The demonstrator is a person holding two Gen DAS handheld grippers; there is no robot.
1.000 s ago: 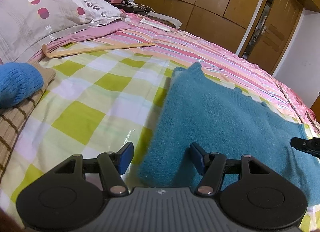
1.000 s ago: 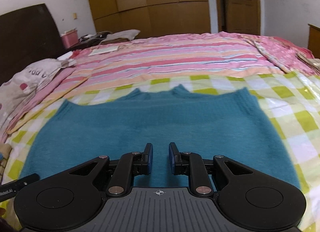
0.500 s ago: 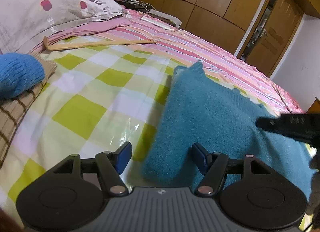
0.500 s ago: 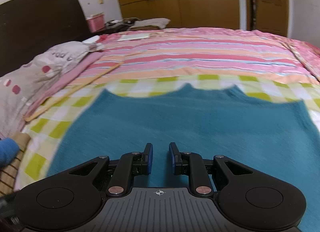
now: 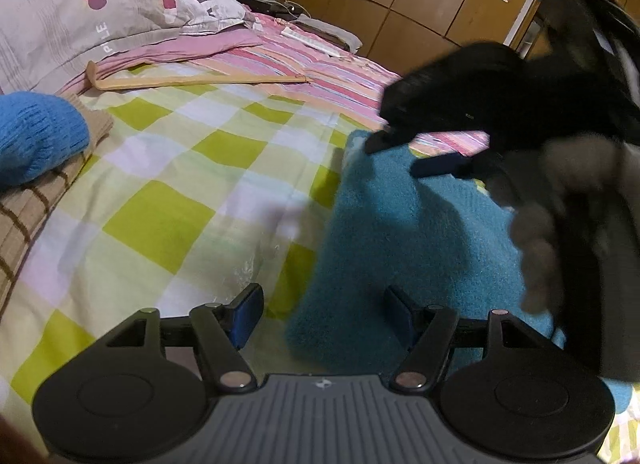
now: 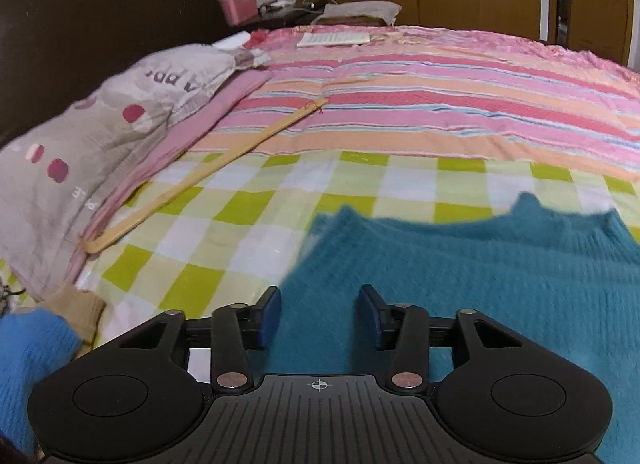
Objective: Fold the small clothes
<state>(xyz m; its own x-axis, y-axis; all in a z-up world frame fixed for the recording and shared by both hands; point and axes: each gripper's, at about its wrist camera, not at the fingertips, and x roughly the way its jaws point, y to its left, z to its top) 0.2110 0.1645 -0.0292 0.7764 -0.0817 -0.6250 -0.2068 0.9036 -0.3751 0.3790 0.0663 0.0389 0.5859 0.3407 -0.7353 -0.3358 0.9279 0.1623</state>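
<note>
Left wrist view showed the left tongs [image 5: 324, 316] spread wide over the near corner of the teal sweater [image 5: 404, 232], which lay flat on the checked bed sheet [image 5: 160, 220]. Ahead to the right, the right tongs [image 6: 318, 314] hovered half-open above the sweater's left edge.

Pillowcase [image 5: 80, 16]: partial print "PLE", "APP"; nothing else legible.

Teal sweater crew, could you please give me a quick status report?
Left tongs open at teal sweater edge. Right tongs open above it. Nothing gripped.
</note>
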